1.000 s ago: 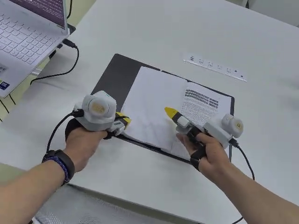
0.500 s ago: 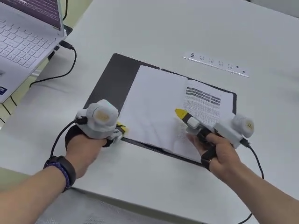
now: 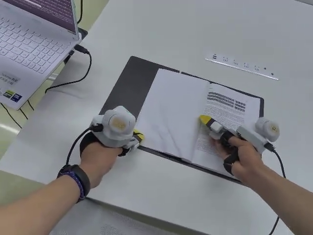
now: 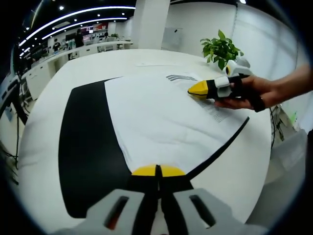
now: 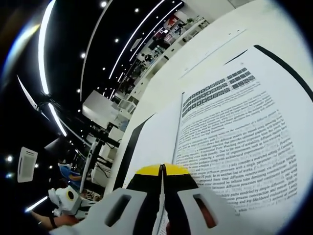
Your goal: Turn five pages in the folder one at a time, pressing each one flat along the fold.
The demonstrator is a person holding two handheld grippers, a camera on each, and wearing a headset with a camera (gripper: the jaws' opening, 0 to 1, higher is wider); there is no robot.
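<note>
Far left in the head view: open laptop [image 3: 34,44] on the white counter [image 3: 161,29], dark cable [image 3: 73,73] plugged into its side and trailing across the surface.

Next along, black folder [image 3: 122,85] lying open and flat on the counter, set at a slant, bare dark inner cover on its left part.

At the folder's near left edge, left hand-held gripper [image 3: 138,136], held in a hand with a dark band [image 3: 73,176] at the wrist, yellow tips pointing in toward the folder. In the left gripper view, the left hand-held gripper [image 4: 157,170] with jaws pressed together, a thin seam between the yellow tips. Tips over the near border between black cover and white sheet; contact with it not clear.

Right of the bare cover, blank white page [image 3: 171,110] spread across the middle, slightly rippled near the fold.

Right of the fold, printed page [image 3: 230,110], a block of dark headings above dense text.

On that page, just beside the fold, right hand-held gripper [image 3: 204,120], yellow nose down on the paper. In the right gripper view, the right hand-held gripper [image 5: 163,170] with jaws closed tight against each other, lying close along the fold line.

Beyond the folder, toward the far right, white power strip [image 3: 242,66] on the counter, well apart from the folder.
</note>
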